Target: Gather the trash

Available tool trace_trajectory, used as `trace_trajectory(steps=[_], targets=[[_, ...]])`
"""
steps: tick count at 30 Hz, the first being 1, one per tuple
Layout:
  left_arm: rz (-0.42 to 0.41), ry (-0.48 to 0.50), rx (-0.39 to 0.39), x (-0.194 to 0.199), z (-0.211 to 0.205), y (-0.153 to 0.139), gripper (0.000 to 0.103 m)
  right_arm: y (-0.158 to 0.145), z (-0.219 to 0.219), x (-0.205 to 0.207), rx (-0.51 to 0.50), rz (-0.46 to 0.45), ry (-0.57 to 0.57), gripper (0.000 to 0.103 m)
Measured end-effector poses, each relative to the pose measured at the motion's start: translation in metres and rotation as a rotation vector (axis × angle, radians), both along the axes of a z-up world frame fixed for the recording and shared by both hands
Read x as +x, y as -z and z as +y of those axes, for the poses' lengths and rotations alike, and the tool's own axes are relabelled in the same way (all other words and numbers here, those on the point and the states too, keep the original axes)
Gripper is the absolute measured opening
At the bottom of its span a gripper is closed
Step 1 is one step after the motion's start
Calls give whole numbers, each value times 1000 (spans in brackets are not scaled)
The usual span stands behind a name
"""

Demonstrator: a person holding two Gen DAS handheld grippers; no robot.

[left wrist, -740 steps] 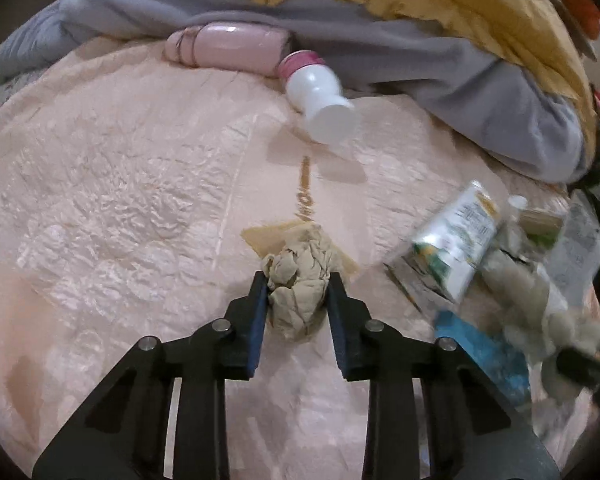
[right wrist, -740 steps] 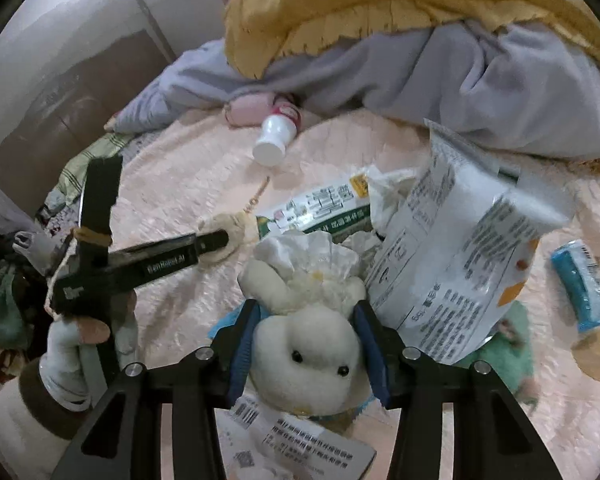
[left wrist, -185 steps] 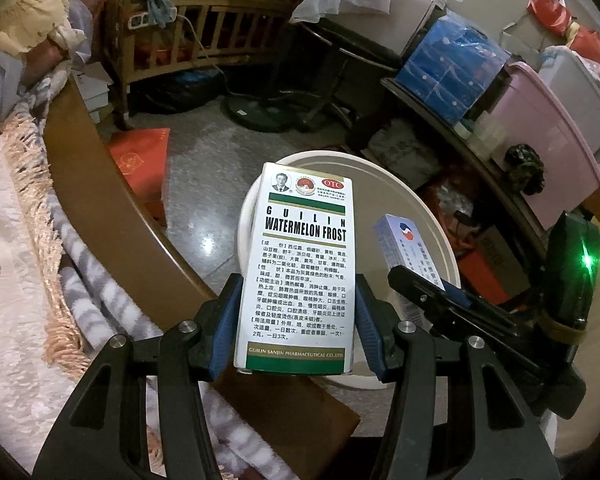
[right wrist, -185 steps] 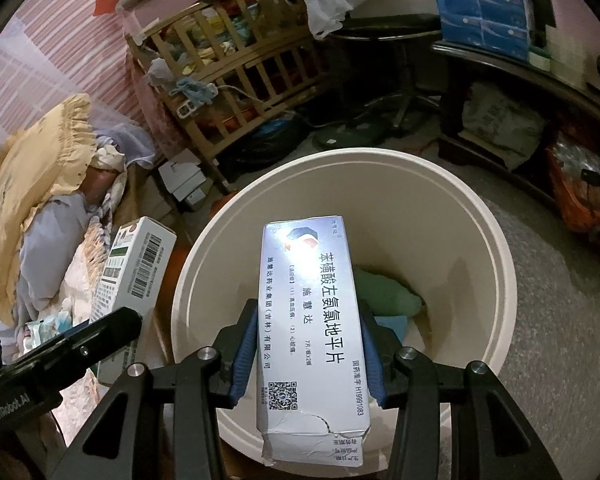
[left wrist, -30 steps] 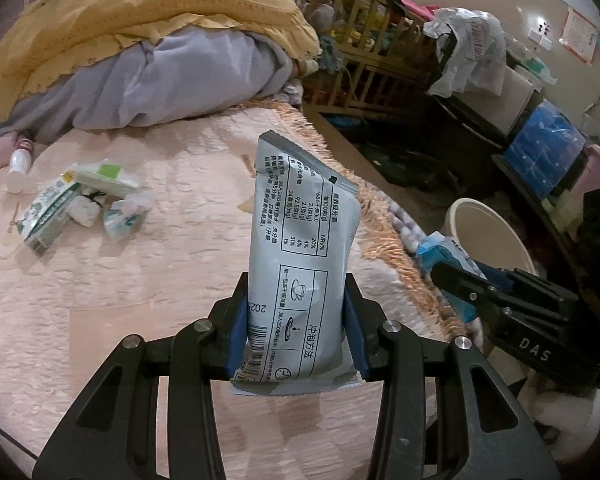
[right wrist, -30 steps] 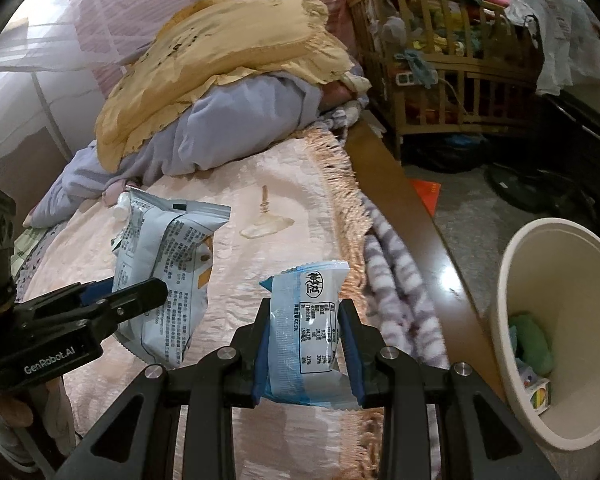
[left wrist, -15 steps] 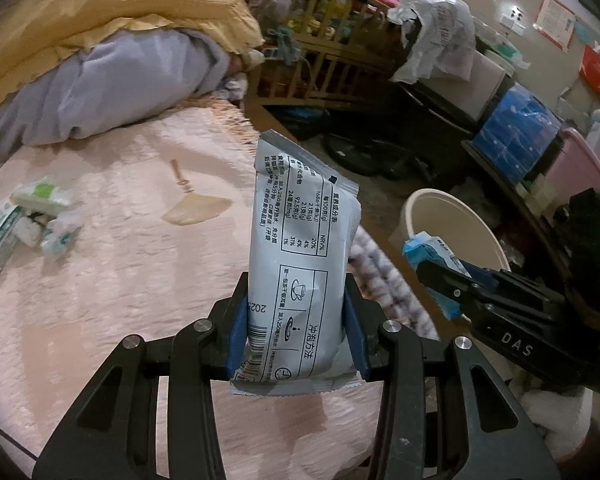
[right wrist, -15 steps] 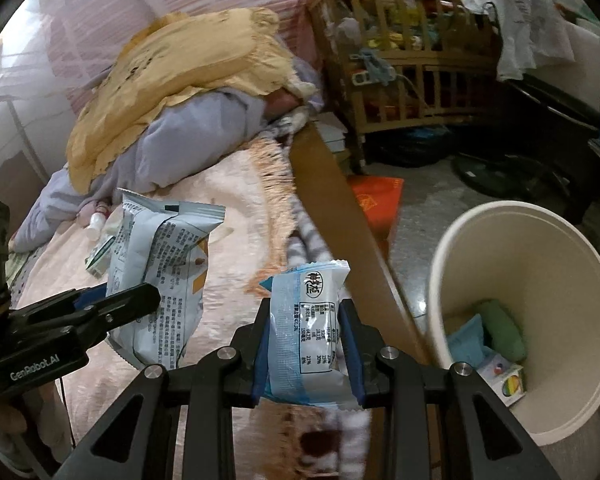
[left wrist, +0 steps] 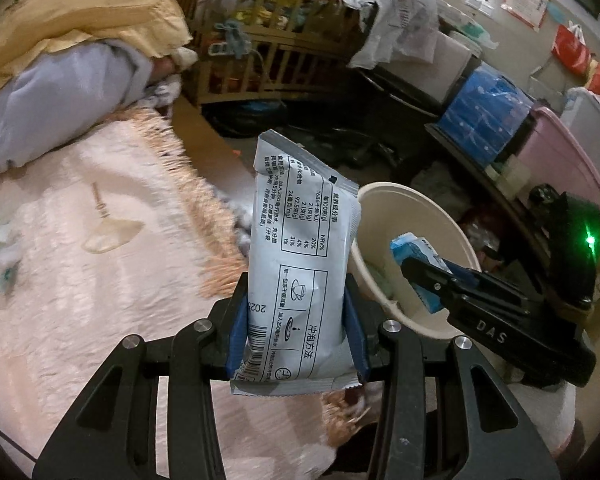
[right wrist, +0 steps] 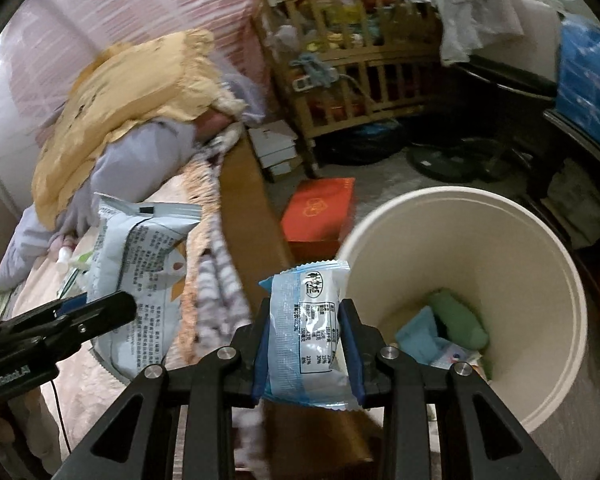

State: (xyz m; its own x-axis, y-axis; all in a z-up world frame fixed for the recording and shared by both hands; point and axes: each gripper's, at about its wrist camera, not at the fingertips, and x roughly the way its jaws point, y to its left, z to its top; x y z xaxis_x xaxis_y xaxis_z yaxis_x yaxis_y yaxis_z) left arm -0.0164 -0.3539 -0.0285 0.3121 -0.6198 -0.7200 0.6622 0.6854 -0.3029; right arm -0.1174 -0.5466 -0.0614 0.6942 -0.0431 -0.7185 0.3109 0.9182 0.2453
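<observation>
1. Pink quilted bedspread (left wrist: 80, 272) fills the left of our left wrist view, its fringed edge running down to the floor.
2. Next we see the cream bin (right wrist: 512, 264) on the floor beside the bed; green and blue scraps lie at its bottom.
3. Our left gripper (left wrist: 296, 336) is clamped on a grey sachet (left wrist: 300, 256), held upright over the edge of the bed, just left of the bin rim.
4. Our right gripper (right wrist: 308, 356) pinches a small blue packet (right wrist: 306, 332); in the left wrist view that packet (left wrist: 416, 252) hangs over the mouth of the bin.
5. Smallest, a tan spoon-shaped scrap (left wrist: 108, 232) lies on the bedspread.
</observation>
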Motion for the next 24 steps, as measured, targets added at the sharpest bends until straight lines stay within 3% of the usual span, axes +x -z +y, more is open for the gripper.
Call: trace_trajectory(steps=[11, 24], targets=[[48, 68, -25, 0, -47, 1, 40, 1, -59, -22, 31, -4, 144, 30], [96, 142, -40, 3, -98, 9, 41, 14, -89, -38, 63, 17, 247, 30]])
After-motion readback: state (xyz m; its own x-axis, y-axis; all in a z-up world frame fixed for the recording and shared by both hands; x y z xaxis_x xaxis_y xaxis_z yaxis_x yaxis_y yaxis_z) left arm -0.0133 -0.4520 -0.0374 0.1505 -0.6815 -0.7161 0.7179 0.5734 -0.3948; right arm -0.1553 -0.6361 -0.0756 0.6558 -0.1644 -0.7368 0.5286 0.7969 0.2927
